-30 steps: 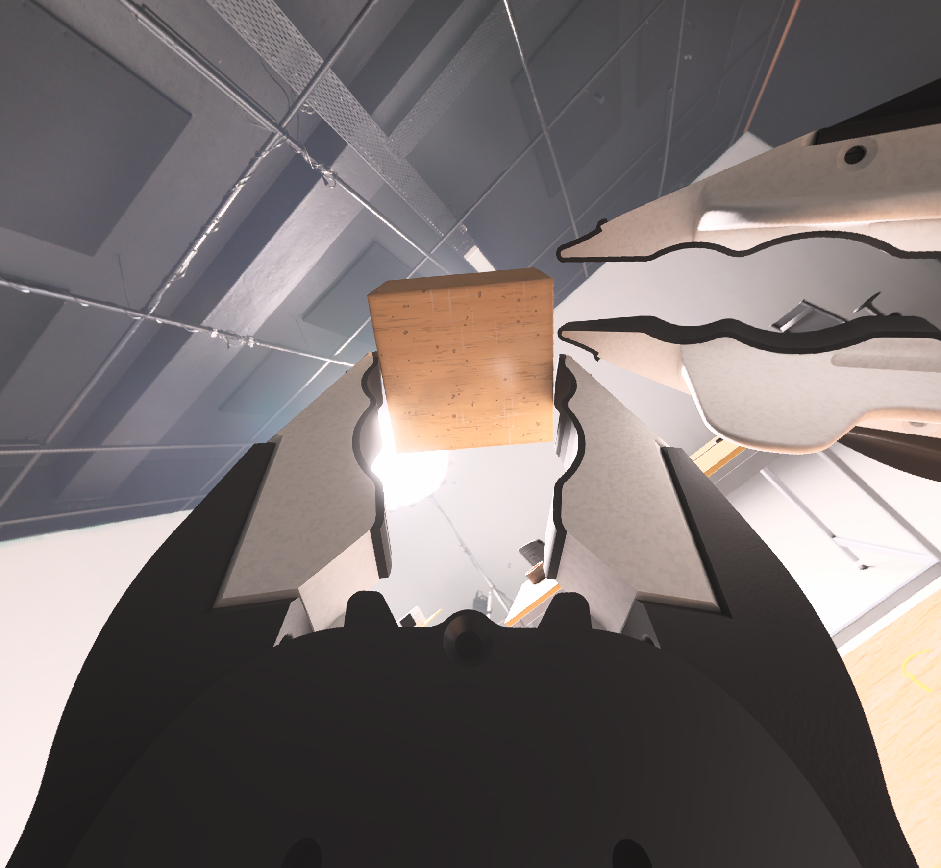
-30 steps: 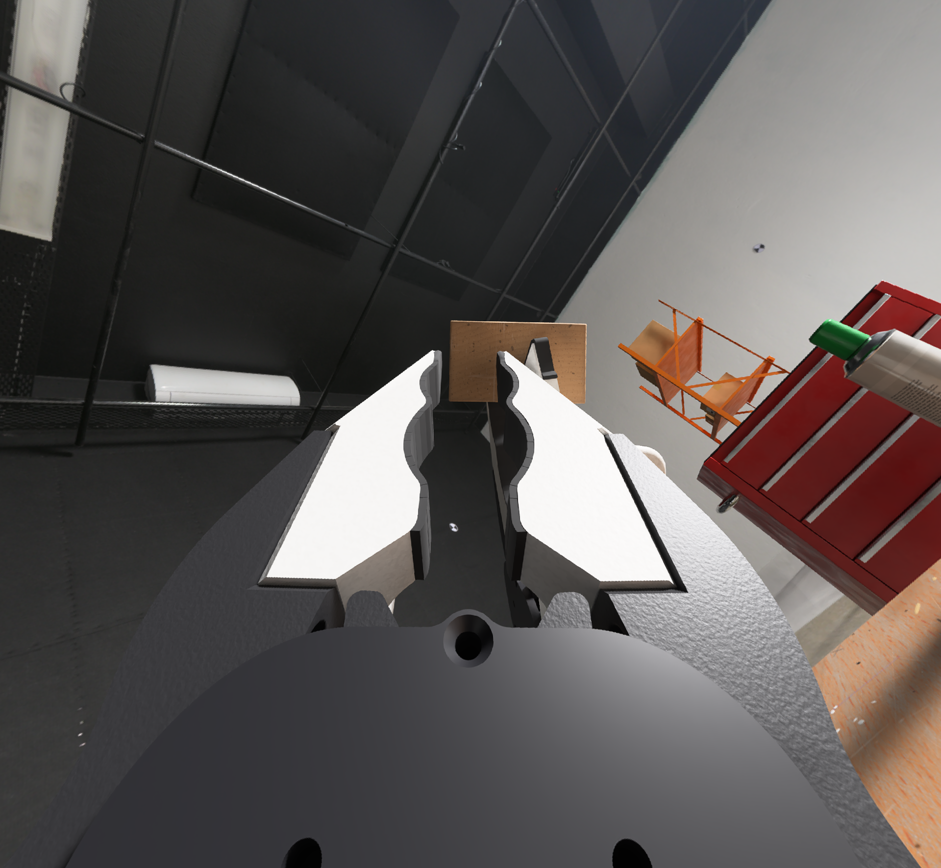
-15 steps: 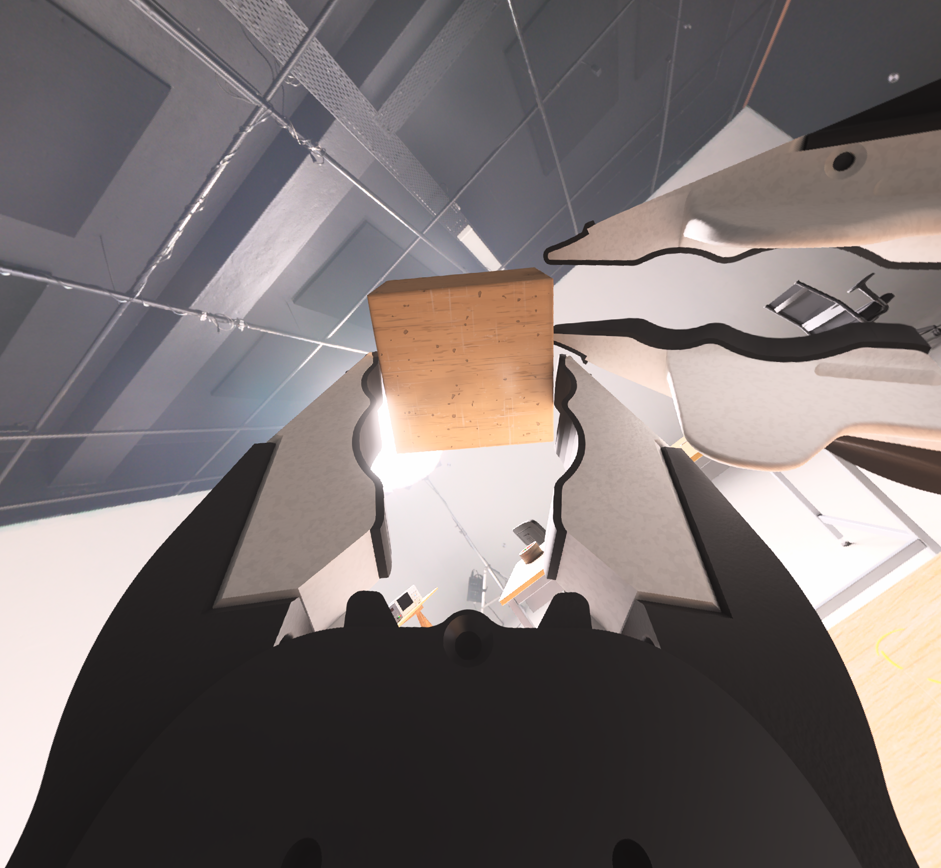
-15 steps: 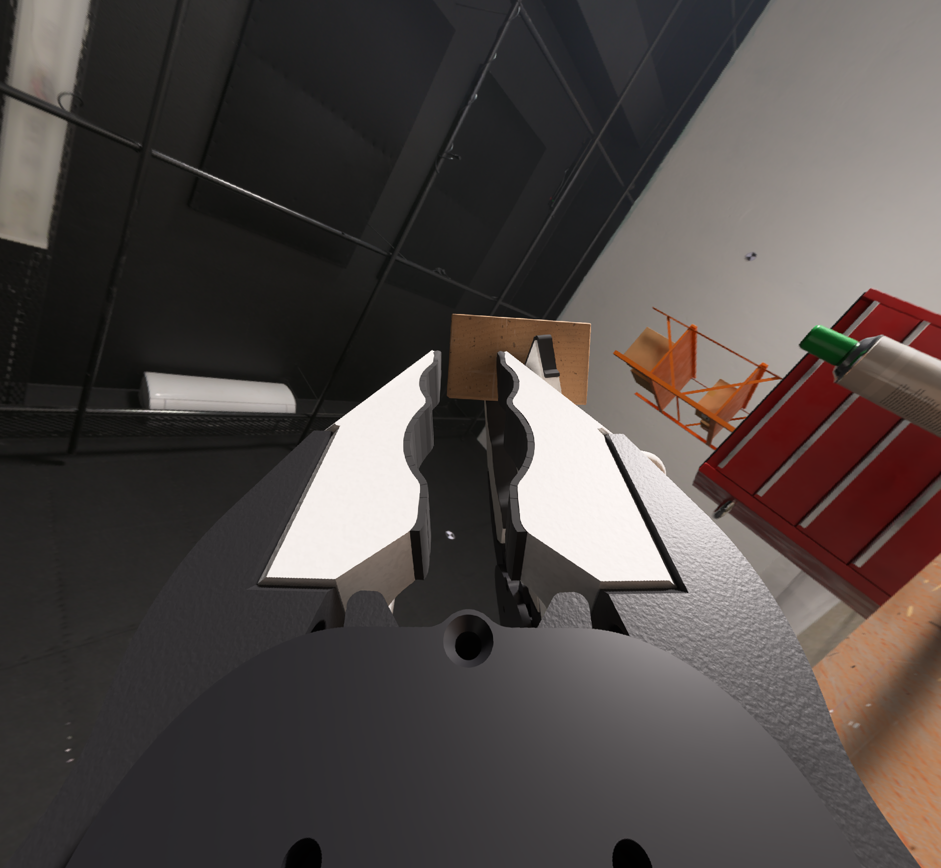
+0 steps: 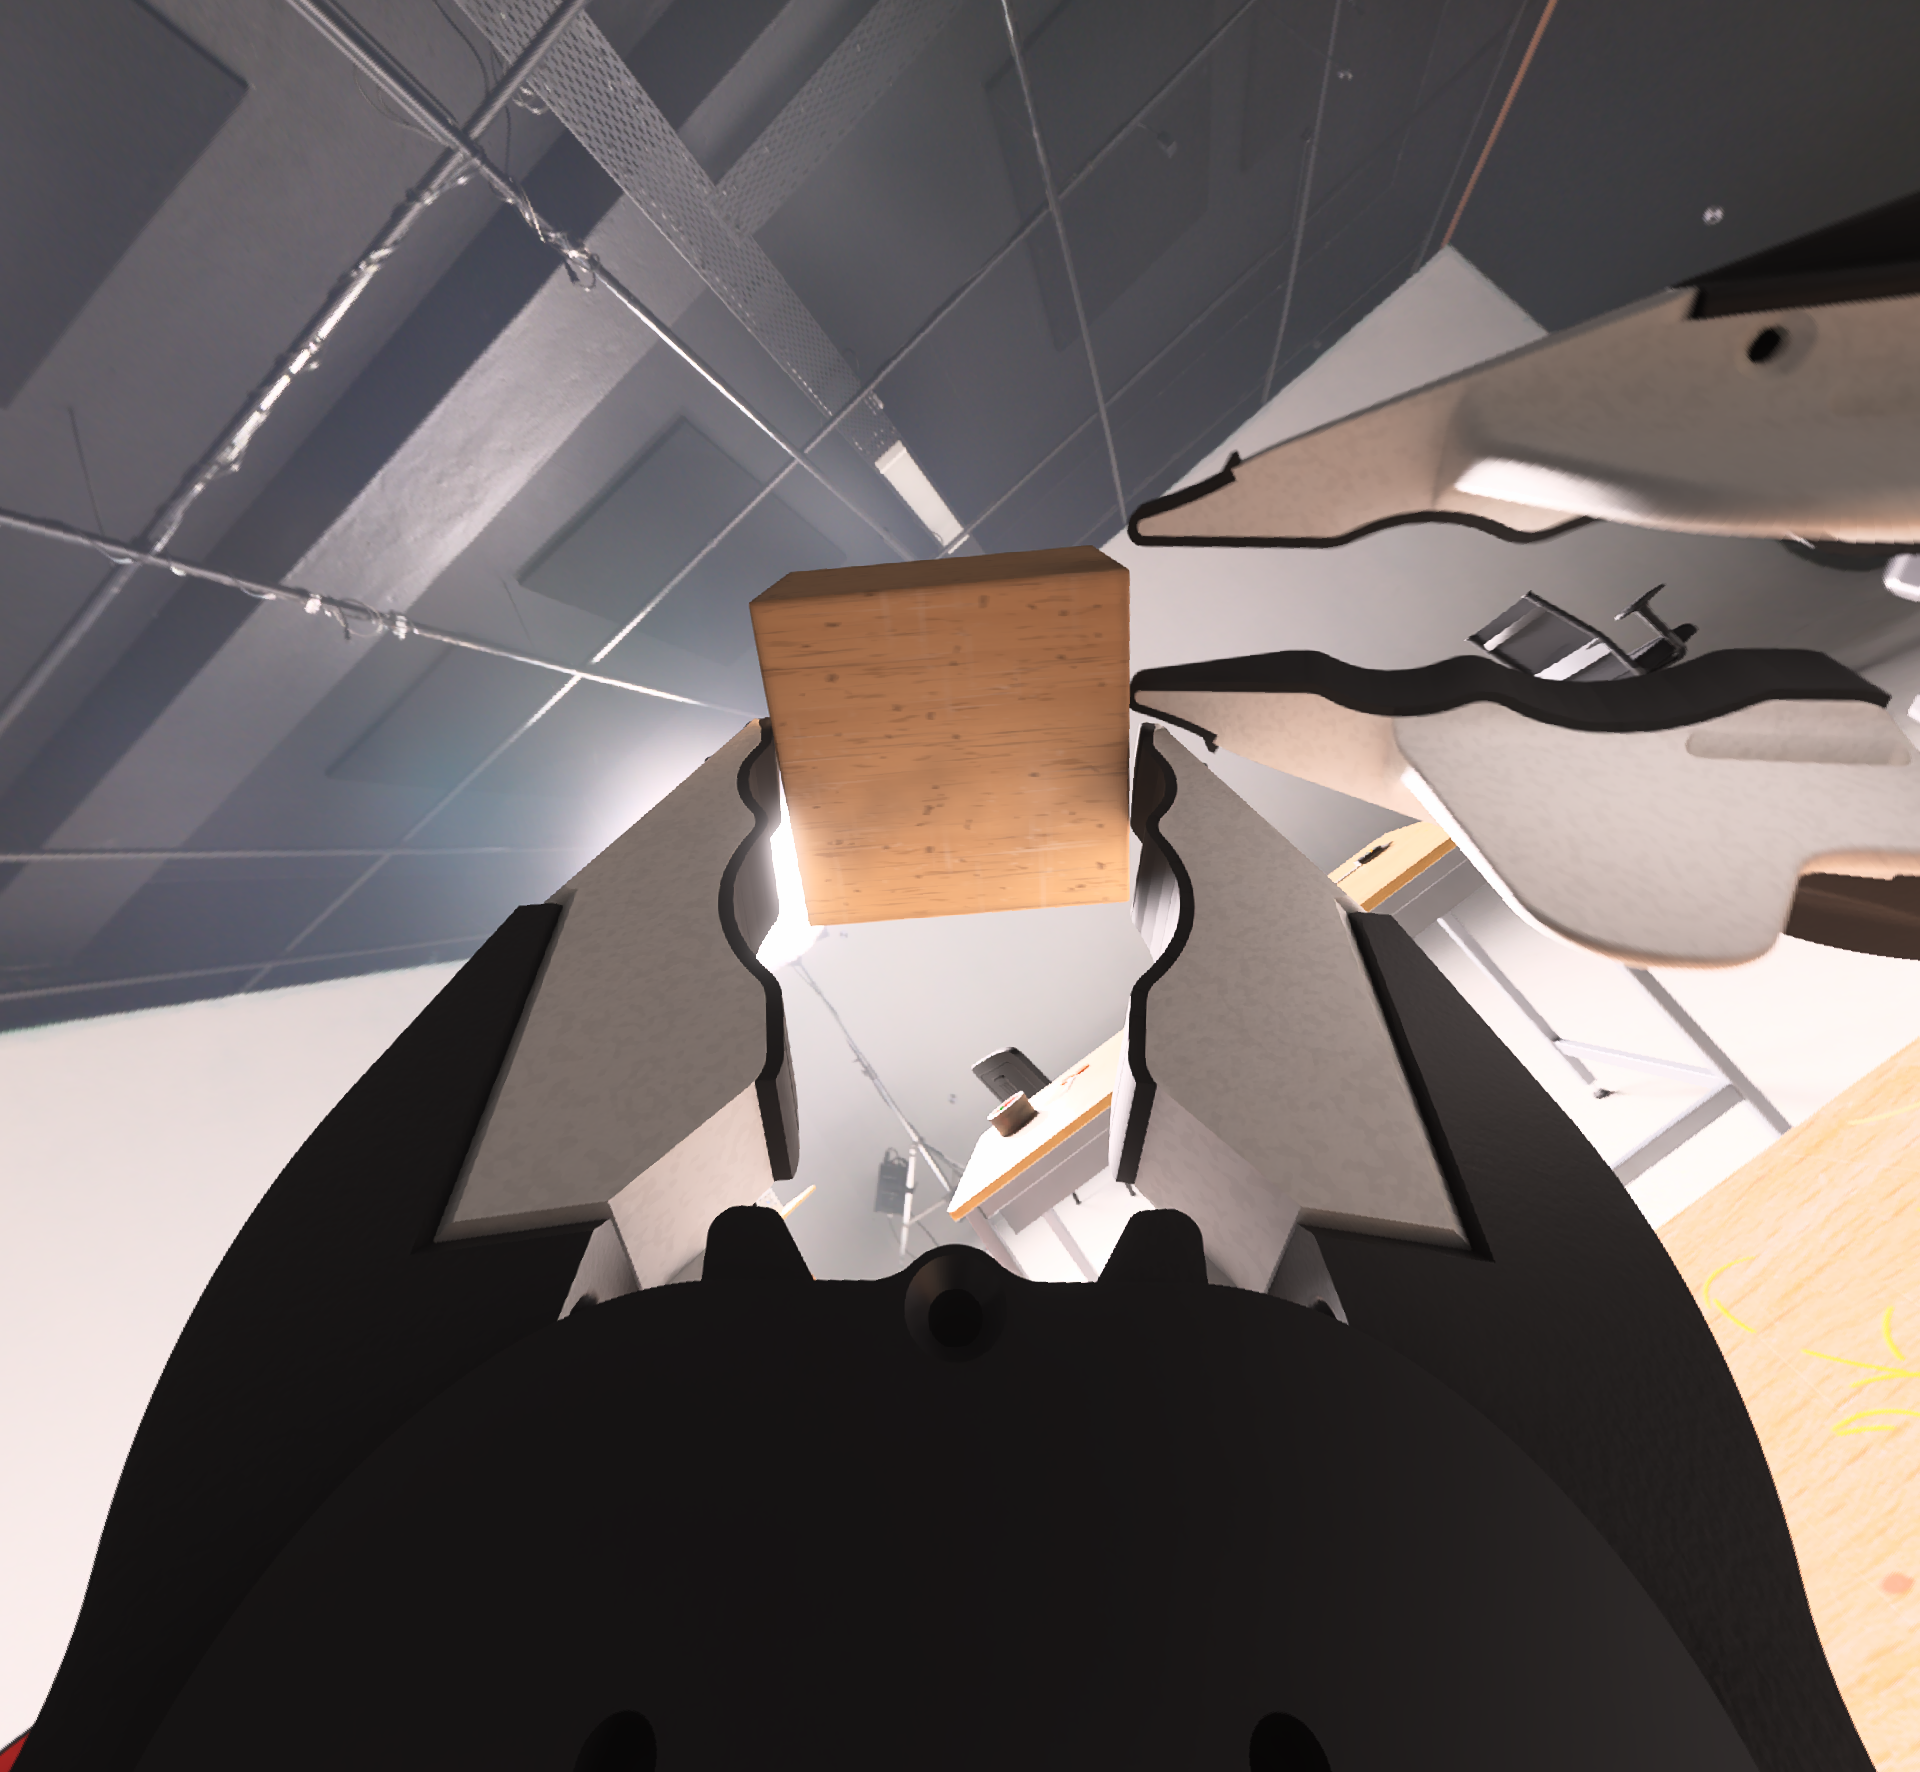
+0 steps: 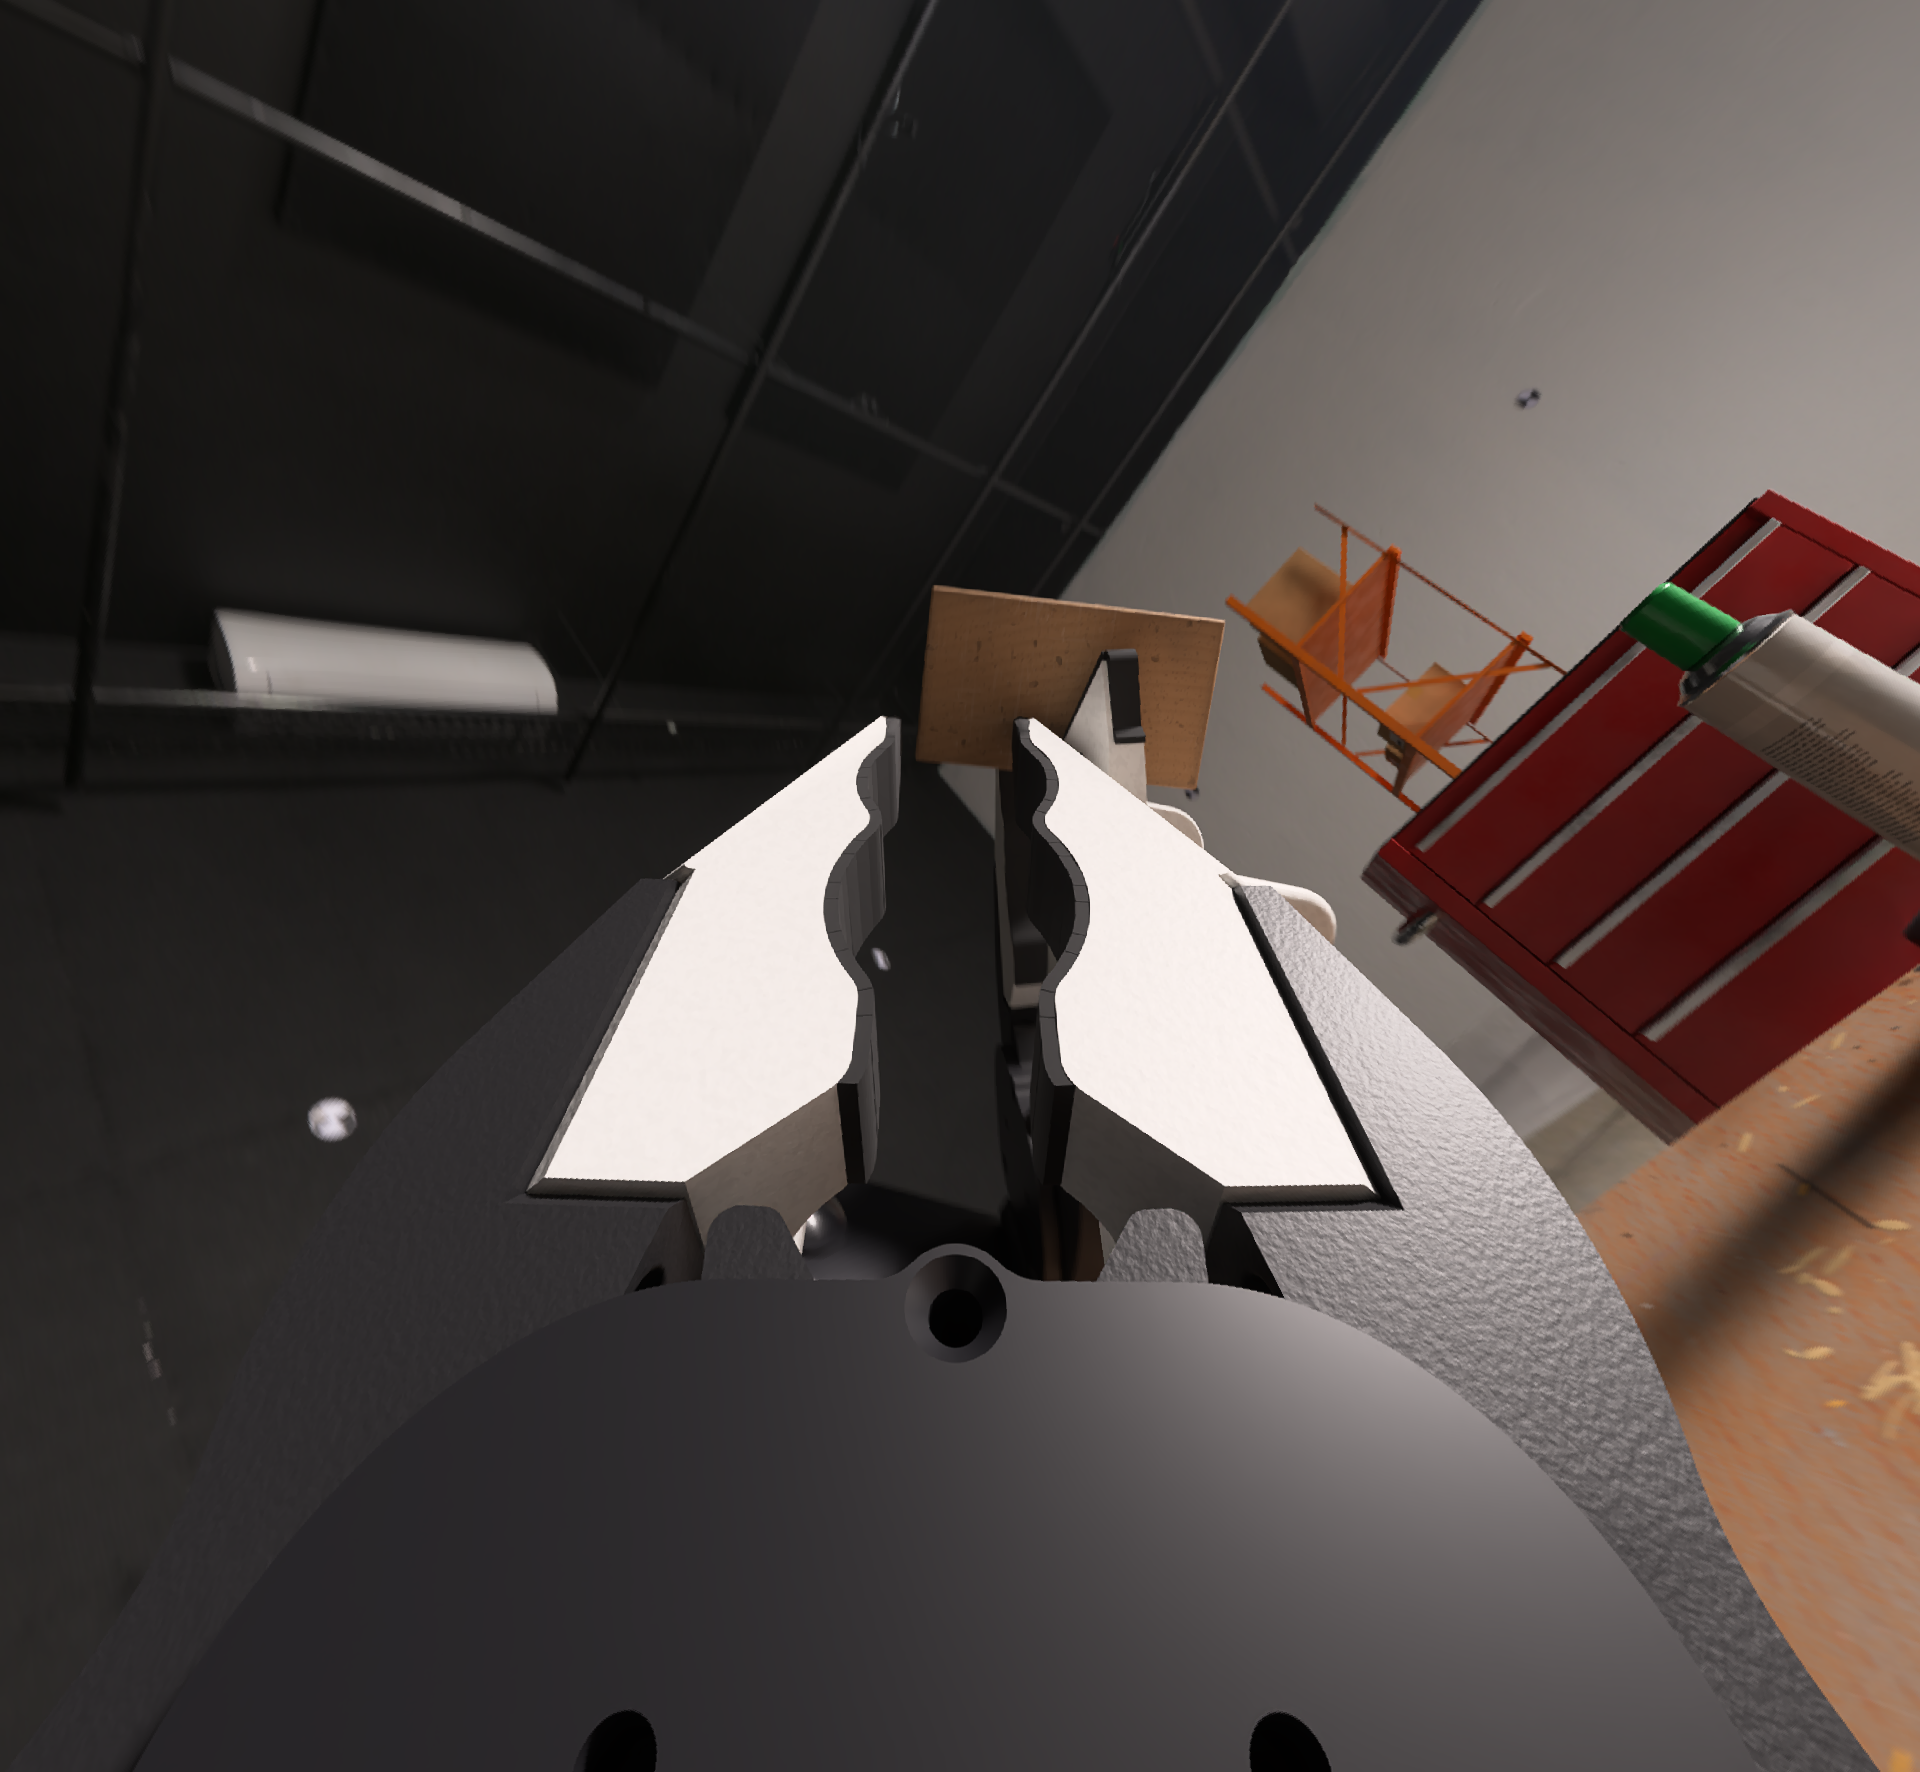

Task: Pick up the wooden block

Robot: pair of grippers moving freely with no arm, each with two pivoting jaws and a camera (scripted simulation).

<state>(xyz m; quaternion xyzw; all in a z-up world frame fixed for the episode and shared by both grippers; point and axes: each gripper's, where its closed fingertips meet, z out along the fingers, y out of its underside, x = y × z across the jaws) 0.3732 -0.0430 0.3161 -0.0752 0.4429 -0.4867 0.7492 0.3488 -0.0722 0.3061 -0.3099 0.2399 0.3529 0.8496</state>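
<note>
The left hand-held gripper (image 5: 945, 766) points steeply upward toward a dark ceiling grid, pinching the wooden block (image 5: 940, 735) between its two pale fingers. The block sits at the fingertips, its sides pressed by both pads, with roughly its upper half standing out beyond them. It is clear of any surface.

The right hand-held gripper (image 6: 951, 735) comes in from the block's right side, crosswise to the left one. Its fingers stand a narrow gap apart and hold nothing. In the left wrist view its lower fingertip (image 5: 1153, 683) looks just beside or touching the block's right face; which of the two cannot be told. In the right wrist view the block (image 6: 997, 673) lies straight ahead, just beyond the tips.

The block looks nearly square, with no clear long axis. The lift appears done; the left grip alone carries it.

A green-capped tube (image 6: 1808, 694) and a red tool cabinet (image 6: 1662, 860) show at the right.
</note>
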